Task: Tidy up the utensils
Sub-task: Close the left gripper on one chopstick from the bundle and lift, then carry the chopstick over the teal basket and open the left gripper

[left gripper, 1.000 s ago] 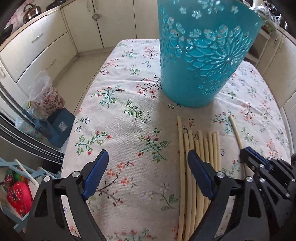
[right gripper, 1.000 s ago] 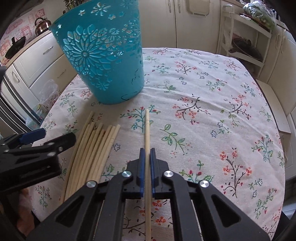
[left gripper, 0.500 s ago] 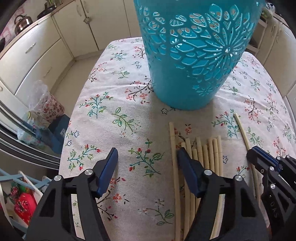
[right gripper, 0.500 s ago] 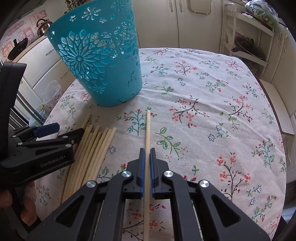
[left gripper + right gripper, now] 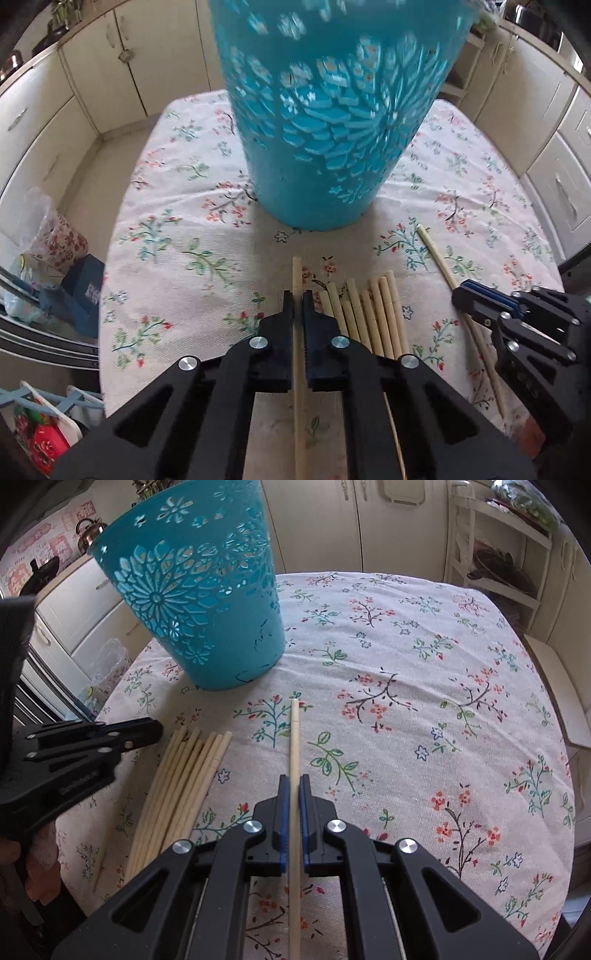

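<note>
Surface: floral tablecloth point(image 5: 406, 686), kitchen cabinets behind.
Left gripper point(image 5: 297, 301): just clamped onto one chopstick point(image 5: 296, 273) before teal basket point(image 5: 332, 122).
Right gripper point(image 5: 294, 786): pinching another chopstick point(image 5: 294, 734).
Handling: light, stiff, slippery; grip mid-shaft.

The counter point(image 5: 424, 738) wears a white cloth with little flowers on it. A tall blue basket point(image 5: 207, 602) stands on the cloth. Near it, a bunch of pale chopsticks point(image 5: 181, 794) lies flat, side by side, touching each other.
</note>
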`<state>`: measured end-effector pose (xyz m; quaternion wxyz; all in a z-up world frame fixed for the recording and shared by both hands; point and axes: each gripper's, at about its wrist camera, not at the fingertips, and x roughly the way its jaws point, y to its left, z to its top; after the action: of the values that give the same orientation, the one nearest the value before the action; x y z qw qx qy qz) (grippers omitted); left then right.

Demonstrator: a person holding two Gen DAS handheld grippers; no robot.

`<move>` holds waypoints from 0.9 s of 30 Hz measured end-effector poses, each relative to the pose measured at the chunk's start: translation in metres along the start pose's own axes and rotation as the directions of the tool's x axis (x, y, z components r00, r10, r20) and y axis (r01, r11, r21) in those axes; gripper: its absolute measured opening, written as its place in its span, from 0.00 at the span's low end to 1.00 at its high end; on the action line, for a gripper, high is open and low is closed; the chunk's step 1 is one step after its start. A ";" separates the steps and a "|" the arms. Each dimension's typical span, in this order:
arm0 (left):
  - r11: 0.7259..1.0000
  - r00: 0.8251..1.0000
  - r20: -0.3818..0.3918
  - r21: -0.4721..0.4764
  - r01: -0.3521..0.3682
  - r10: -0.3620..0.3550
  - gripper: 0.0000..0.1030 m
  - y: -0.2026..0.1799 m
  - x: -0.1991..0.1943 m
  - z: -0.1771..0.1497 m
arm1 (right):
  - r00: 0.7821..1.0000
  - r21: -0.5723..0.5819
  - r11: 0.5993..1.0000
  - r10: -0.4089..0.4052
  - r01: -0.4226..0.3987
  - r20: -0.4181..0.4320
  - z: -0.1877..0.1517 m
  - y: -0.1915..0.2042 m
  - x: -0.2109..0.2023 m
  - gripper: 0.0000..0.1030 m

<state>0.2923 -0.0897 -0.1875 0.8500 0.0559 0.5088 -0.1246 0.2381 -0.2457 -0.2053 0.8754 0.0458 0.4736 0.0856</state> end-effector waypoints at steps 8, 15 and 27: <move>0.973 0.935 0.291 -0.046 0.224 -0.201 0.05 0.040 -0.137 0.007 | 0.999 0.027 0.999 0.018 -0.019 0.027 -0.005 -0.002 -0.001 0.06; 0.964 0.789 0.594 -0.080 0.253 -0.158 0.05 0.050 -0.225 0.070 | 0.997 0.027 0.999 0.035 -0.037 0.068 -0.010 -0.006 -0.001 0.06; 0.957 0.661 0.741 -0.265 0.121 0.122 0.05 0.030 -0.175 0.149 | 0.991 0.072 0.992 0.101 -0.108 0.090 -0.010 -0.016 0.000 0.06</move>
<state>0.3479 -0.0668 0.0359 0.9822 -0.1260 0.1257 -0.0600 0.2317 -0.2614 -0.2131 0.8869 0.1077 0.4352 0.1113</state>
